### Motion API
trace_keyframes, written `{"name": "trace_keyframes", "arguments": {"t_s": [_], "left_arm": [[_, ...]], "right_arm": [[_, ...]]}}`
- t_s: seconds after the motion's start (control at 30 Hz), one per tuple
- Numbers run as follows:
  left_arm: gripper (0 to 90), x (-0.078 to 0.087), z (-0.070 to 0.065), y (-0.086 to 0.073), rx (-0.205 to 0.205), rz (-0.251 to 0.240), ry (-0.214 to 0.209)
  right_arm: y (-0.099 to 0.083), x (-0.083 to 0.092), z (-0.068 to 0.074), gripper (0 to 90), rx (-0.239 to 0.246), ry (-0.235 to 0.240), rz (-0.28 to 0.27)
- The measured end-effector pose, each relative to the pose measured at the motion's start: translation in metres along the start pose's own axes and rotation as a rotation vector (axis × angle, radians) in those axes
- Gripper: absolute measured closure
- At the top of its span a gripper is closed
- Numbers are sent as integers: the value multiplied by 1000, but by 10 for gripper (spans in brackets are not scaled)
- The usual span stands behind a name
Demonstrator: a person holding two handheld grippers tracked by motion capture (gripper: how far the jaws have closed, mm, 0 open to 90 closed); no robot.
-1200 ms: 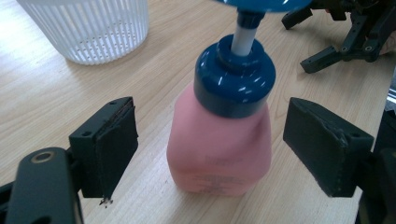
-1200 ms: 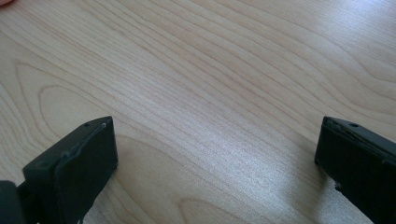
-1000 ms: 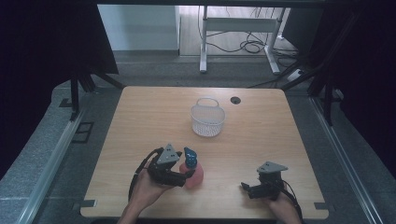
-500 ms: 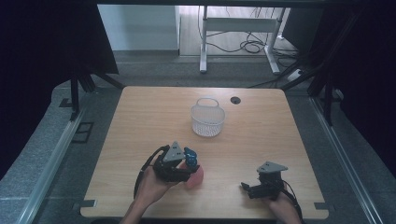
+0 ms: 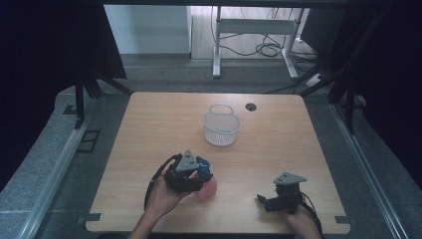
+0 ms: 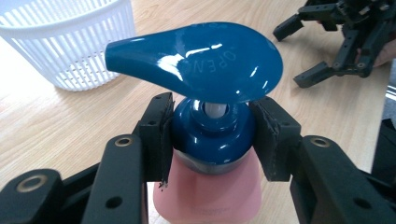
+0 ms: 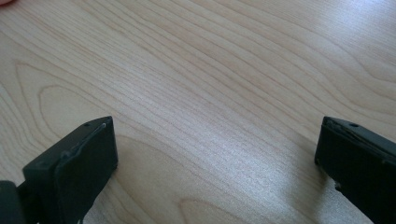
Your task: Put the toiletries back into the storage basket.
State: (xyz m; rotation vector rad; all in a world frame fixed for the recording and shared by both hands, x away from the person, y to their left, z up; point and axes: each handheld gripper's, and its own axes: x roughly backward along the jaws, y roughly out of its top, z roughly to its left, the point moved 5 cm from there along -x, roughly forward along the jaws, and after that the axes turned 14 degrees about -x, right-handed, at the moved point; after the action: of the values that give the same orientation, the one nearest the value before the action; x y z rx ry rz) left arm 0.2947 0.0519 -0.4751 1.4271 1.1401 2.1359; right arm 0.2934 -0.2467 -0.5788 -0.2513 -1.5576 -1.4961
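On the left of the high view, the left gripper [image 5: 199, 175] sits near the front edge of the table [image 5: 149, 129], held in the person's left hand [image 5: 161, 196]. Its 2 jaws have just been closing and now clamp the blue collar of a pink pump bottle [image 5: 205, 188], 1 pad on each side, as the left gripper view shows with the collar [image 6: 212, 133] squeezed between them. The bottle stands upright on the table, its blue pump head [image 6: 196, 60] spreading above the jaws, the nozzle pointing to the left in that view. Behind it, toward the table's middle, stands a white basket [image 5: 221, 127], apart from the bottle. A dark hole [image 5: 251, 106] lies just right of the basket, near the far edge. At the right, the right gripper [image 5: 263, 200] rests low at the front edge, well apart from the bottle; its 2 jaws stand wide with bare wood [image 7: 210, 93] between them.
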Motion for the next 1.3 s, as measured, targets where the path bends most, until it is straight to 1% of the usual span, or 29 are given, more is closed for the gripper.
{"name": "trace_keyframes", "arguments": {"t_s": [0.07, 0.27, 0.67, 0.9, 1.3], "left_arm": [[524, 1, 2, 1, 2, -1, 5], [525, 4, 7, 6, 16, -15, -7], [525, 4, 16, 19, 10, -1, -10], [525, 3, 24, 27, 15, 0, -5], [525, -1, 34, 42, 2, 14, 16]], "right_arm": [[0, 0, 0, 0, 3, -1, 0], [0, 0, 0, 0, 3, -1, 0], [0, 0, 0, 0, 5, 0, 0], [0, 0, -1, 0, 7, 0, 1], [0, 0, -1, 0, 7, -1, -1]]}}
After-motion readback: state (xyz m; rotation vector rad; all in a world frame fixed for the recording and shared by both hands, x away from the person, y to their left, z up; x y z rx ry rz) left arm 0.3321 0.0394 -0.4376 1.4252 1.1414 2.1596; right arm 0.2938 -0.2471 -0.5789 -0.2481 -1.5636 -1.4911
